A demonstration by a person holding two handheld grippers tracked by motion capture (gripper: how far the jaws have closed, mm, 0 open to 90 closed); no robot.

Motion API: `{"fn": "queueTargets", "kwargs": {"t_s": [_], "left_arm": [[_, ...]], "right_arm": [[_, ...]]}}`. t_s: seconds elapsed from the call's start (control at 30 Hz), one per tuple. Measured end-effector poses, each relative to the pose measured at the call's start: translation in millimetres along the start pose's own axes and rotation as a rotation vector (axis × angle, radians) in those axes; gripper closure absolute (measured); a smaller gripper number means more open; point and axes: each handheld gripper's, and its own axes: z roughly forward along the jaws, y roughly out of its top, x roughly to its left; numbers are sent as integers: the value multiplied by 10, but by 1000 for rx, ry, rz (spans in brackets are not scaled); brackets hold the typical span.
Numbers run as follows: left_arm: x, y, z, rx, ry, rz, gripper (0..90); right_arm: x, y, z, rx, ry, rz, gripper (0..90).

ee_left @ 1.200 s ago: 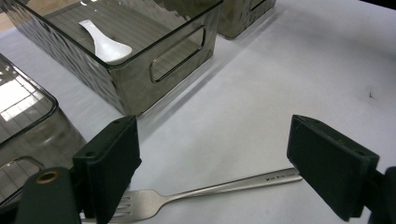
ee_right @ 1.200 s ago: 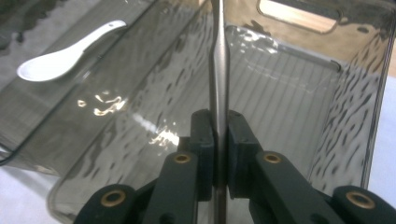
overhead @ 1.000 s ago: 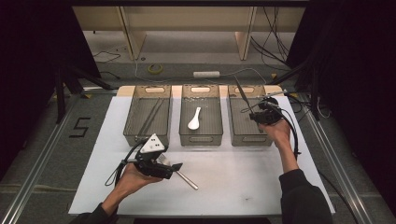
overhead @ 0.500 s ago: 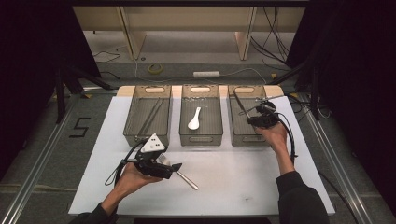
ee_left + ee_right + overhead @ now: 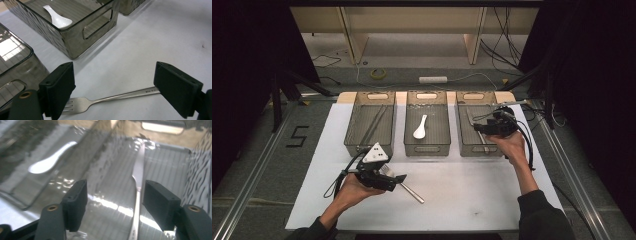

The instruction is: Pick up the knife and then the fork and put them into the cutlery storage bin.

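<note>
At lower centre of the high view we see our left gripper (image 5: pixel 398 178) with jaws spread wide over a fork (image 5: pixel 110 97) lying flat on the white surface (image 5: pixel 472 195), tines toward the left bin (image 5: pixel 369 122), handle running down-right. At right, our right gripper (image 5: pixel 482 128), jaws just opening, hovers above a knife (image 5: pixel 137 185) lying lengthwise in the right bin (image 5: pixel 472 145). The middle bin (image 5: pixel 428 147) holds a white spoon (image 5: pixel 420 127).
</note>
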Motion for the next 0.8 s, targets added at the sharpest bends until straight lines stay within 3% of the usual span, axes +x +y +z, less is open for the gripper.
{"fn": "queueTargets", "kwargs": {"t_s": [0.17,0.33,0.57,0.8], "left_arm": [[1,33,-10,4,2,0,166],[8,70,-5,25,10,8,167],[10,116,38,86,11,24,166],[41,188,52,116,11,43,168]], "right_arm": [[202,-85,-229,-63,59,-69,331],[408,-315,-397,-115,128,-111,321],[553,-619,-557,-176,199,-111,317],[676,-816,-626,-191,241,-136,313]]}}
